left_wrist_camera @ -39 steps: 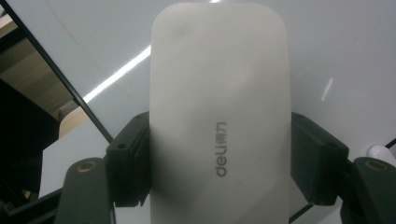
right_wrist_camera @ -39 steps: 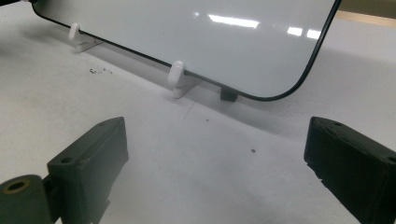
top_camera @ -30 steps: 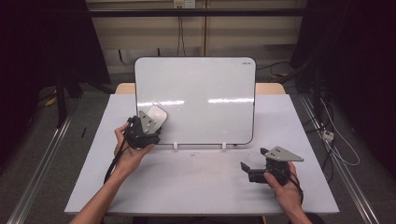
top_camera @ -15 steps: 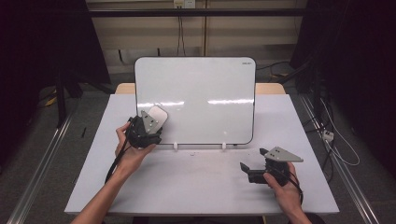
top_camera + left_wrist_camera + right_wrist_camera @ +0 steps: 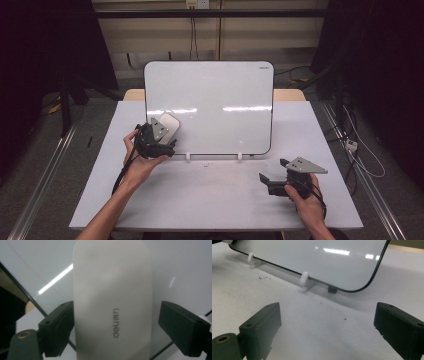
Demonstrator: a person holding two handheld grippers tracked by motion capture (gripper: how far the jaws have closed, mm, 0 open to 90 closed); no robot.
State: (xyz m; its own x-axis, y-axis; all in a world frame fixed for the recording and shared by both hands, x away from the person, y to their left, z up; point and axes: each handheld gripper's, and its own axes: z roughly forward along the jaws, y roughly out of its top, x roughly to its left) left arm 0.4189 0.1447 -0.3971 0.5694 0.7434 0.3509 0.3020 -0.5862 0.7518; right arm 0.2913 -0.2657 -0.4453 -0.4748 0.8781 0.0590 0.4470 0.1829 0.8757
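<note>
At the near right of the tabletop (image 5: 215,200), my right hand-held gripper (image 5: 274,181) sits low, jaws wide apart, nothing between them. In the right gripper view it looks toward the whiteboard's bottom edge, white clip feet (image 5: 305,280) and rounded corner.

Left side, farther in: my left hand-held gripper (image 5: 167,144) is up against the lower left of the whiteboard (image 5: 220,105). The white eraser (image 5: 112,300) lies flat against the board face between the jaws. Left jaw pad is at or just beside the eraser's edge; right pad stands clear with a visible gap. So released, not clamped.

Writing: grey "deli" logo plus small characters on the eraser, running along its long axis. The whiteboard has a small mark in its top right corner, too small to read.

Eraser long axis runs straight away from the gripper in the left gripper view; in the high view it's tilted, far end up and right.

Versus the earlier frames: the left jaws have just been opening, eraser between them. Both hands in the same spots, eraser same place on the board.
</note>
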